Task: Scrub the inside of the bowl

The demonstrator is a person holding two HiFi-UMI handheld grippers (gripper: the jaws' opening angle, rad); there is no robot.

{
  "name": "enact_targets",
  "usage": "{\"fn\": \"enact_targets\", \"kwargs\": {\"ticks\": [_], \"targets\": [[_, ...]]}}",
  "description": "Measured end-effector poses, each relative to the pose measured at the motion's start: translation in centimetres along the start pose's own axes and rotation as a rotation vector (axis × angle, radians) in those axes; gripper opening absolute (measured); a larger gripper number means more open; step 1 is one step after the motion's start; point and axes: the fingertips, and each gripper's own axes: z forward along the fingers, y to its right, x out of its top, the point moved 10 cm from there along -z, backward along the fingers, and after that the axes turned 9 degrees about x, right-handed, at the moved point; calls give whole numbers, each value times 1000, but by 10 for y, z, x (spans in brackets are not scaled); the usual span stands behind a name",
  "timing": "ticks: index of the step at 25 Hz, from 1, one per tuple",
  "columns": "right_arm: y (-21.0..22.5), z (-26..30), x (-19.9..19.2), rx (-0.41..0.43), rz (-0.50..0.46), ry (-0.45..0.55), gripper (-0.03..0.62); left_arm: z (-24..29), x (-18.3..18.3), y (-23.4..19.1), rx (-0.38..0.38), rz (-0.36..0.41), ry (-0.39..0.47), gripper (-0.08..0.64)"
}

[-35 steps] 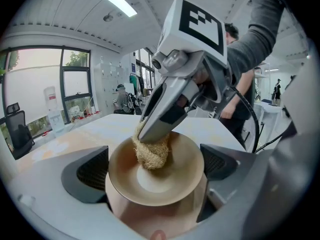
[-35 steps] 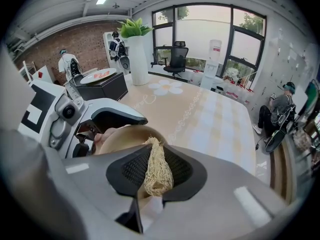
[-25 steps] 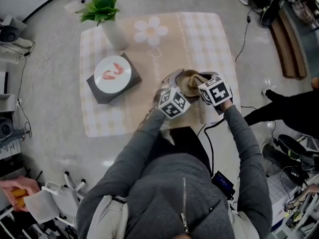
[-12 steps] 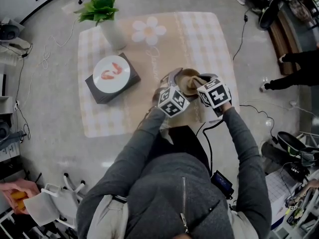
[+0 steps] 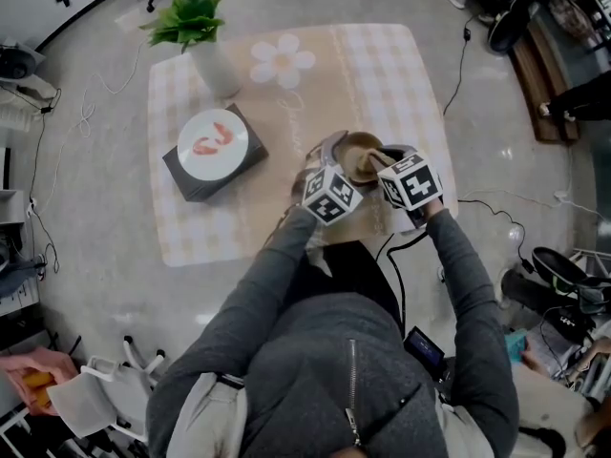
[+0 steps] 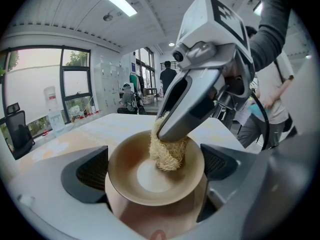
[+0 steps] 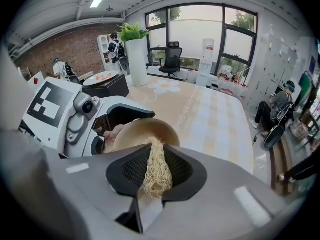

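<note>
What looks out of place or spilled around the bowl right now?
Nothing stands out. The left claw grips the bowl, the right claw pinches the scrubber inside it, and no spill shows on the tablecloth.

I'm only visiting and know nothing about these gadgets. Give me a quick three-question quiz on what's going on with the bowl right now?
1. True or false: the right gripper is shut on a fibrous scrubber.
2. What do the left gripper jaws hold between them? A. the bowl; B. a spoon; C. a cup.
3. Fill in the missing word: the scrubber's tip sits ___ the bowl.
Key: 1 true; 2 A; 3 inside.
</note>
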Motion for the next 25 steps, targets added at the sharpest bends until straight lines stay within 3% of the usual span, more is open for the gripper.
{"fn": "enact_targets", "kwargs": {"ticks": [25], "targets": [[-14, -3, -4, 77, 82, -3, 63, 0, 1, 0, -3, 0, -4, 569]]}}
